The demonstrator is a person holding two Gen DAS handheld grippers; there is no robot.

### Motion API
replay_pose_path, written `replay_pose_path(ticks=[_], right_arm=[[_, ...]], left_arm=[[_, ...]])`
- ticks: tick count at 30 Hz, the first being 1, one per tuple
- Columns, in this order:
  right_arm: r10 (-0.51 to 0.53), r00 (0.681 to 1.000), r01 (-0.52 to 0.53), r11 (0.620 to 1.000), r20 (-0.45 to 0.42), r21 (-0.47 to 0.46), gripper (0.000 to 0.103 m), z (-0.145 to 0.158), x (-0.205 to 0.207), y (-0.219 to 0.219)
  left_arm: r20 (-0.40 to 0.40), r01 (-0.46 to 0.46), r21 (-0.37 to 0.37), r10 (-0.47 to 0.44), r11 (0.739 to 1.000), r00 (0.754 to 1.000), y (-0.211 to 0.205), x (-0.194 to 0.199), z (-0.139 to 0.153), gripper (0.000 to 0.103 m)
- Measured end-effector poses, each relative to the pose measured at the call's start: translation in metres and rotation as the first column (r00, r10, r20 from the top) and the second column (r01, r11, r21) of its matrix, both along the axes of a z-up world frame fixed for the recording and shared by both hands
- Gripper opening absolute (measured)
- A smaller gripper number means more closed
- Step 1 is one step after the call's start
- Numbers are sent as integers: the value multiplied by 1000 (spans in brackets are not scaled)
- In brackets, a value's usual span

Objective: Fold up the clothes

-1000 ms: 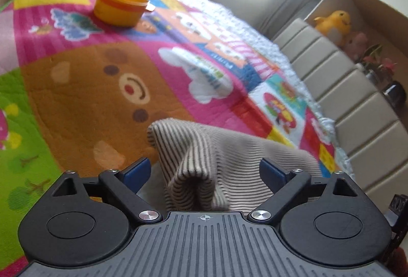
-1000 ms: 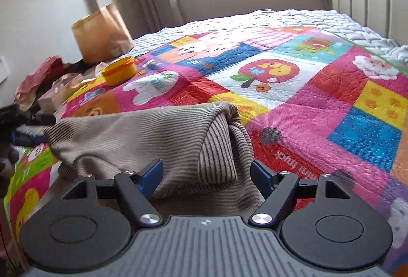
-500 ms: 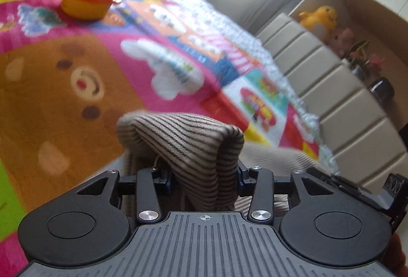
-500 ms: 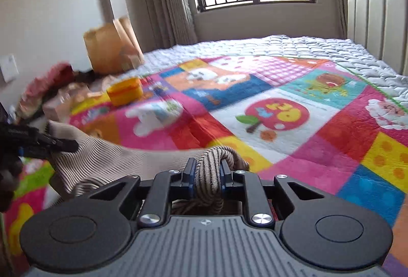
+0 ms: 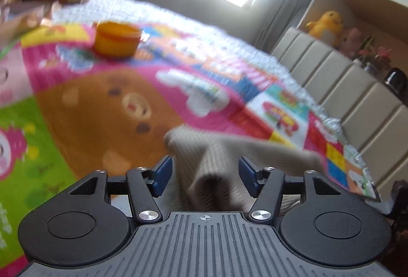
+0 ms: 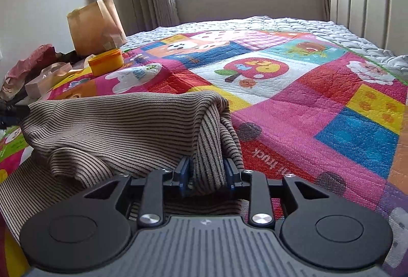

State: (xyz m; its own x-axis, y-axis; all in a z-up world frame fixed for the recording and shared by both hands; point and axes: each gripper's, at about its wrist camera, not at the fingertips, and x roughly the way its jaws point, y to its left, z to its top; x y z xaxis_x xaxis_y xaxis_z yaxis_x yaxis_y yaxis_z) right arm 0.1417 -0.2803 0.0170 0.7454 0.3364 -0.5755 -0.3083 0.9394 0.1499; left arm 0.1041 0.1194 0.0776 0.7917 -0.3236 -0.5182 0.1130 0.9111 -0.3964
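Observation:
A beige garment with thin dark stripes point(image 6: 127, 123) lies bunched on a colourful patchwork quilt point(image 6: 318, 103). My right gripper point(image 6: 207, 172) pinches an upright fold of it; its jaws are opening, and the pads still touch the cloth on both sides. In the left wrist view, which is blurred, the same garment point(image 5: 255, 146) rises as a hump between the blue pads of my left gripper point(image 5: 204, 167). Those jaws are opening too and stand clear of the cloth on both sides.
An orange bowl point(image 5: 117, 40) point(image 6: 105, 63) sits on the quilt's far left part, near a brown paper bag point(image 6: 95, 24) and crumpled bags at the bedside. A padded headboard point(image 6: 369, 3) borders the bed on the right, with a barred window behind.
Both grippers closed on folds of the garment half a second ago. The left one has since let go and spread. The right has widened slightly and sunk with its fold.

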Motion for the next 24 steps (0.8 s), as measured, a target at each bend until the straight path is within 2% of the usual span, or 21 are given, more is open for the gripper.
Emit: replay_pose_path(ticks=[4,6,9,11,12,14,16,19,24], right_arm=[[-9,1000,9,1000,8,26,35,-3,-3,-1],[-14,1000,14,998,4,54,38,-4,-5,-5],[-8,1000,8,997,-4,77,45,-4,-7,-6],[8,1000,-7,996,-11,86,58,-4,-9,-5],[26,999,-24,995,-19,95,64,-4,-9,-4],[80,996,-75,990,-37,117,91,-3,-11,0],[104,993,-97,988,-51,120,103,-3,-12,6],[118,990,-109,987,-74,121,103,-3,-14,13],[119,978,-84,976,-169,202,103,2,-8,5]], left_arm=[[124,76,-7,-74,997,989,-25,-5,25,74],[55,87,-14,-86,996,995,-40,7,5,79],[-55,100,-25,-102,995,993,-61,24,-26,78],[-123,91,-19,-92,996,988,-72,34,-49,71],[-101,84,-13,-84,996,991,-73,33,-56,71],[-95,85,-10,-85,996,992,-73,32,-56,73],[-96,91,-12,-91,996,991,-72,31,-55,75],[-96,102,-16,-103,995,990,-69,31,-57,75],[-76,117,-3,-117,993,990,-72,29,-58,78]])
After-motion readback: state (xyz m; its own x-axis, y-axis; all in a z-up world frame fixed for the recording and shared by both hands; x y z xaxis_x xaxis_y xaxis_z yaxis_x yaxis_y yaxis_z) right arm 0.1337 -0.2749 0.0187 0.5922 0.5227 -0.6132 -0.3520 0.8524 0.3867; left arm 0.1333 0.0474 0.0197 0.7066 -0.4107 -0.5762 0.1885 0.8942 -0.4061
